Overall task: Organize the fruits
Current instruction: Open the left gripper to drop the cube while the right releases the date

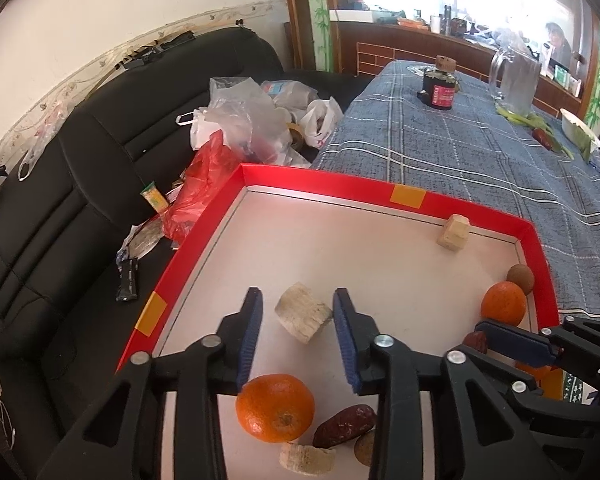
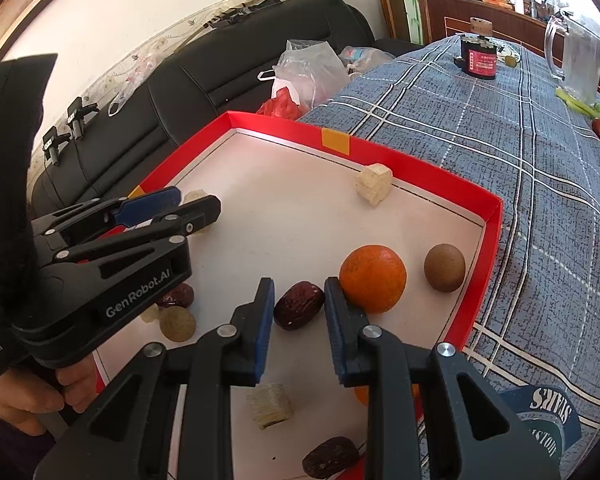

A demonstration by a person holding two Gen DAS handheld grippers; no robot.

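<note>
Fruits lie scattered over the white floor of a red-walled tray (image 2: pixel 494 216) that sits on a table covered with a blue checked cloth (image 2: pixel 540 184). Counted across both views there are three oranges, three dark red dates, two round brown fruits and four pale cut chunks.

By the tray's right wall an orange (image 2: pixel 373 279) rests near a brown round fruit (image 2: pixel 444 267). A date (image 2: pixel 299 305) lies just left of that orange, between the spread fingers of the right gripper (image 2: pixel 299 320), which are parted and not closing on it. A pale cube (image 2: pixel 373 184) sits against the far wall. Toward the near edge lie another pale chunk (image 2: pixel 270 405), a second date (image 2: pixel 330 456) and a third orange (image 2: pixel 362 395), mostly hidden behind the gripper.

The left gripper (image 1: pixel 298 330) also stands with its jaws apart, a pale cut chunk (image 1: pixel 303 318) lying between the finger pads untouched. Nearer to it lie an orange (image 1: pixel 275 407), a date (image 1: pixel 344 426), a pale slice (image 1: pixel 307 458) and a brown round fruit (image 1: pixel 365 449), all close together.

A person's hand (image 2: pixel 40 396) grips the left tool's handle.
</note>
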